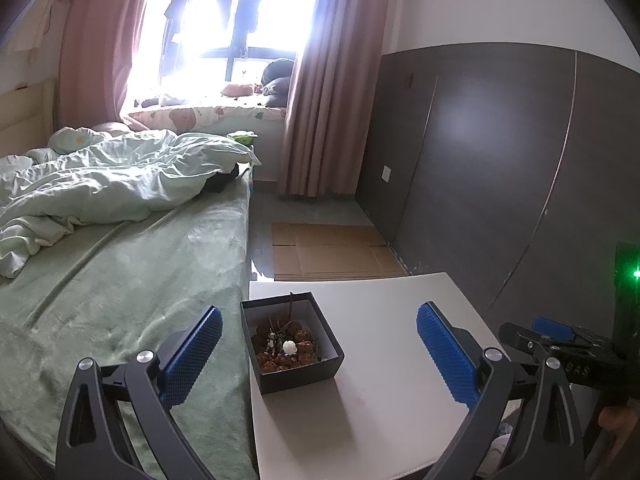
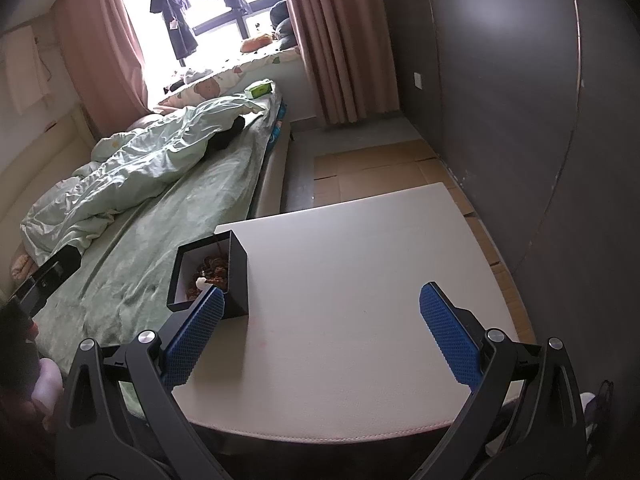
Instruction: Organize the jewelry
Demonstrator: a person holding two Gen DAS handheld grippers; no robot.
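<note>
Jewelry, a tangled brown beaded heap [image 1: 285, 346], sat inside a square black box [image 1: 294, 376] at lower centre; left gripper [image 1: 318, 350] and right gripper [image 2: 322, 330] gaped empty, and strands might snag when lifted

Perhaps "SAS" on the right gripper [image 1: 552, 334].
</note>
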